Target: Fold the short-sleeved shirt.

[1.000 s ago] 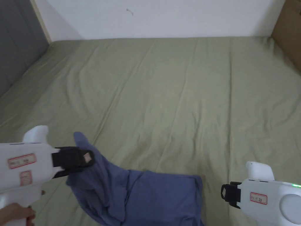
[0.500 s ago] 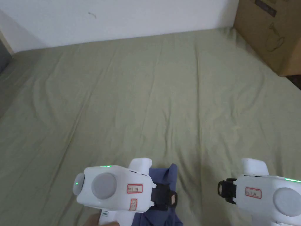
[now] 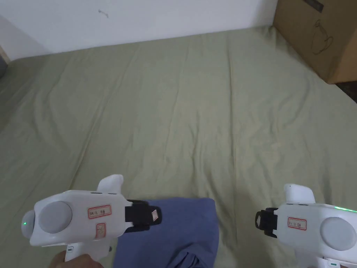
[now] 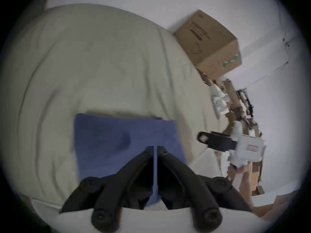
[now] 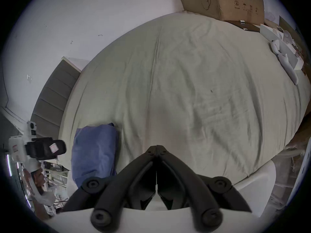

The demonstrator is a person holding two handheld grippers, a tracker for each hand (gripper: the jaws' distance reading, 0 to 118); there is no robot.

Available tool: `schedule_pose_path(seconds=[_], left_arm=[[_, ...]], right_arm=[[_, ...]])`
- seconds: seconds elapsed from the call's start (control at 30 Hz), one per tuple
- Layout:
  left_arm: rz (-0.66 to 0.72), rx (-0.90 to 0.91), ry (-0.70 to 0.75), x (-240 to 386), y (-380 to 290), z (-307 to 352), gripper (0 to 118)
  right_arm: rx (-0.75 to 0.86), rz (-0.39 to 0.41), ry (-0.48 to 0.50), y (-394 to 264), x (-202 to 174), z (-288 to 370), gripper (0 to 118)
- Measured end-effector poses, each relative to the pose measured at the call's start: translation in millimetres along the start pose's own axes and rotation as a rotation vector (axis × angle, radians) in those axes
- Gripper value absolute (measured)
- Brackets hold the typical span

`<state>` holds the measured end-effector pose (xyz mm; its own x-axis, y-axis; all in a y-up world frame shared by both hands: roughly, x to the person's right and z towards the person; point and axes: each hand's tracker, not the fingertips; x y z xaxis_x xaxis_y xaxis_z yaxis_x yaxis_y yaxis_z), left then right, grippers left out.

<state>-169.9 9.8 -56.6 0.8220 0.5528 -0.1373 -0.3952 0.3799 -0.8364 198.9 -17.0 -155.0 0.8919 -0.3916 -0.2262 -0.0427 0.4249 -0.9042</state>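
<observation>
Since the earlier frame, my left gripper (image 3: 156,215) moved leftward, uncovering more folded shirt (image 3: 184,226) on the olive bed (image 3: 181,115). Left gripper view: jaws nearly closed, empty; cardboard box (image 4: 210,46) against white wall. Right gripper view: right gripper (image 5: 156,147) closed, empty.

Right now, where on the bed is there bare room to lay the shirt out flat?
The olive sheet is bare from the shirt's far edge up to the wall, and rightward past the right gripper. It gets crowded near the cardboard box at the far right corner, and around the left gripper at the near edge.
</observation>
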Motion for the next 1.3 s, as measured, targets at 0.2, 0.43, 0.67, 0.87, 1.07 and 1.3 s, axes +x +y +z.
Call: schedule_pose_path(seconds=[0.2, 0.43, 0.67, 0.87, 1.07, 1.3], left_arm=[[0.053, -0.104, -0.038, -5, -25, -32, 3], [-0.034, -0.204, -0.121, 40, -47, -66, 3], [-0.086, -0.261, -0.118, 59, -59, -88, 3], [-0.117, -0.299, -0.156, 75, -74, -100, 3], [-0.049, -0.175, -0.231, 61, -54, -73, 3], [0.057, 0.071, -0.21, 25, -24, 19, 3]], right_arm=[[-0.01, 0.011, 0.011, -3, -4, -2, 0], [-0.013, 0.004, -0.001, -4, 0, 1, 0], [-0.002, -0.015, 0.0, -2, 5, 3, 0], [-0.01, -0.003, 0.0, -4, 5, 3, 0], [0.004, 0.027, 0.008, 5, -2, 13, 0], [0.017, 0.168, 0.121, 19, -57, 17, 0]])
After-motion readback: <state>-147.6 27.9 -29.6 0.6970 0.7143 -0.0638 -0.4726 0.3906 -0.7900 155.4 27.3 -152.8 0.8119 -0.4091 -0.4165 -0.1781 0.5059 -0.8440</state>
